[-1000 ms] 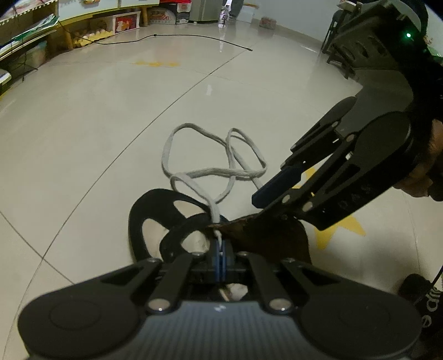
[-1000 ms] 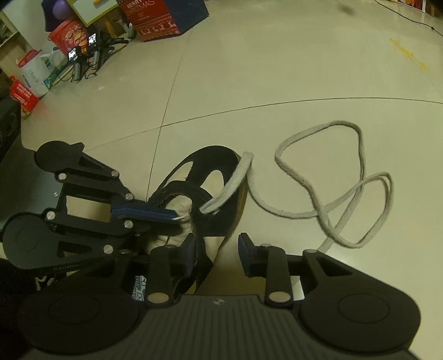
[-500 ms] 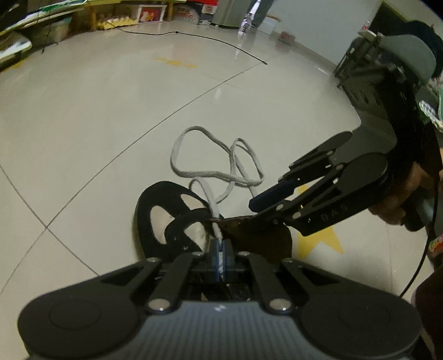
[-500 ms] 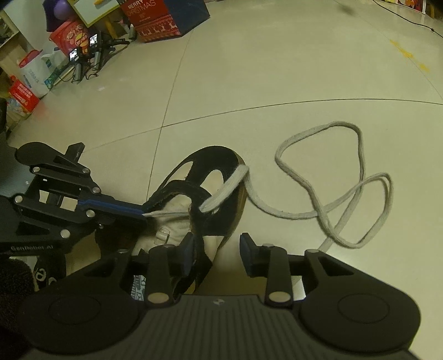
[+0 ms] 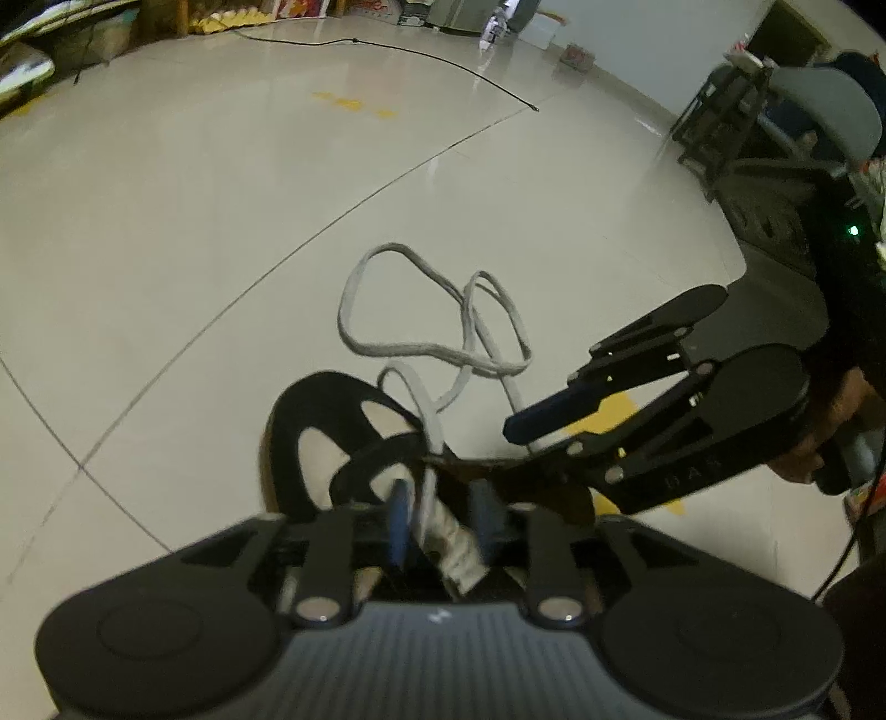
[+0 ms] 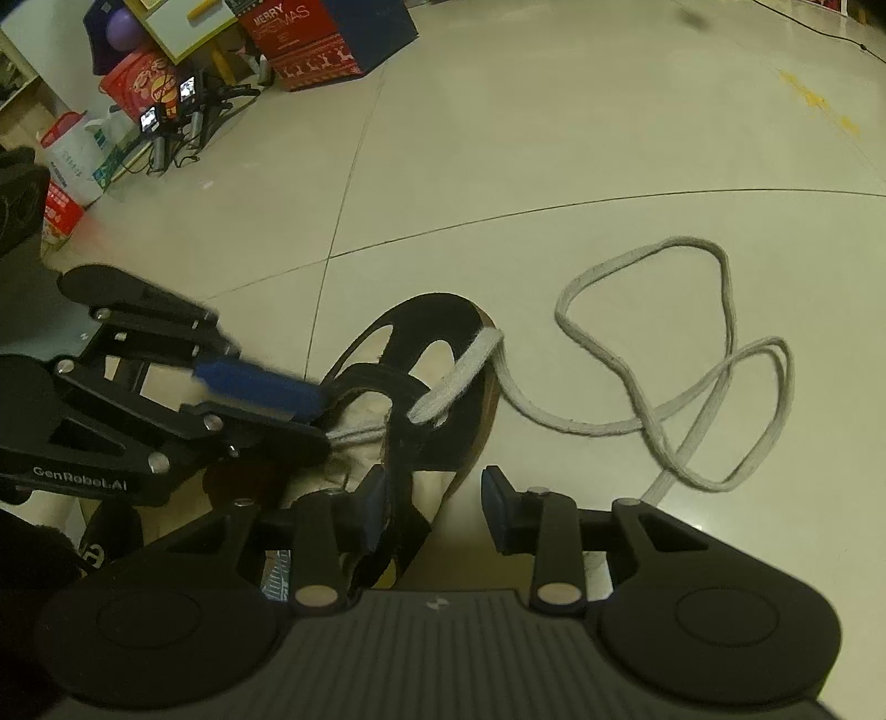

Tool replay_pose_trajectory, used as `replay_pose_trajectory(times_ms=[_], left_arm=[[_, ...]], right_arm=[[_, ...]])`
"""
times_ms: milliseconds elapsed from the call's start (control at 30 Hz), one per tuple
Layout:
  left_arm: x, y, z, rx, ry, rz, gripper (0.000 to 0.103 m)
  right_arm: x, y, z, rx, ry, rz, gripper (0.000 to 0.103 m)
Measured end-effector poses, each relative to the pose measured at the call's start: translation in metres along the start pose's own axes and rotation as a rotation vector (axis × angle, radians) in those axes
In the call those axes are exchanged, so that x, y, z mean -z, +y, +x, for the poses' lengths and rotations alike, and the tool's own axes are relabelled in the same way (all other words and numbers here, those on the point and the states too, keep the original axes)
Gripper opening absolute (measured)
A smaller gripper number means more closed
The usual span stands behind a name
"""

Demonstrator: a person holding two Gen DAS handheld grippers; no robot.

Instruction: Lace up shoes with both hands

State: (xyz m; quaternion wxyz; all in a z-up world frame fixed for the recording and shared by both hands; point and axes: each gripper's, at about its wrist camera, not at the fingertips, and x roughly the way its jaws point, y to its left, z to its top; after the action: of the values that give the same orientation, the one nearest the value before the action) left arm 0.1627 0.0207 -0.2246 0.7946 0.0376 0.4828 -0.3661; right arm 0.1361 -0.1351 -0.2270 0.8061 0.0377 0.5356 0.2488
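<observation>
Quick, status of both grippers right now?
Left gripper: jaws opening, gray shoelace between them but no longer pinched.
Right gripper: open, straddling the edge of the black shoe, gripping nothing.

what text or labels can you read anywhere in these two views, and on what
"GenRobot.AI": on the side of the left gripper, right wrist view.
"MERRY": on the red Christmas box, with a second word under it too blurred to read.
"D A S": faint letters on the side of the right gripper, left wrist view.
Print on the red tub and the white bag: too small to read.
</observation>
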Motion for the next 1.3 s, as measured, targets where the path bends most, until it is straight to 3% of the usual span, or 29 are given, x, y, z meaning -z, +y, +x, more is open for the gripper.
replay_pose_trajectory(times_ms=[100,133,200,500,600,867,1300], left_arm=[[-0.004,0.002,0.009,0.011,0.032,0.021,0.030],[-0.006,0.003,0.013,0.018,0.043,0.032,0.019],[-0.008,0.004,0.018,0.026,0.066,0.055,0.010],[-0.013,-0.001,0.038,0.009,0.131,0.123,0.010],[-0.013,-0.004,0.041,-0.013,0.138,0.131,0.002],[0.000,-0.004,0.029,-0.043,0.062,-0.004,0.001],[0.019,-0.012,-0.008,-0.036,0.009,-0.122,0.001]], right_arm=[[0.000,0.000,0.001,0.000,0.001,-0.003,0.038],[-0.001,0.000,0.001,0.000,0.001,-0.003,0.038],[-0.001,0.000,0.002,0.001,0.003,-0.006,0.038],[-0.003,0.001,0.003,0.007,0.008,-0.012,0.039],[-0.003,0.002,0.003,0.014,0.007,-0.019,0.039],[-0.004,0.006,0.005,0.061,0.003,-0.037,0.042],[-0.003,0.014,0.006,0.108,0.003,-0.053,0.042]])
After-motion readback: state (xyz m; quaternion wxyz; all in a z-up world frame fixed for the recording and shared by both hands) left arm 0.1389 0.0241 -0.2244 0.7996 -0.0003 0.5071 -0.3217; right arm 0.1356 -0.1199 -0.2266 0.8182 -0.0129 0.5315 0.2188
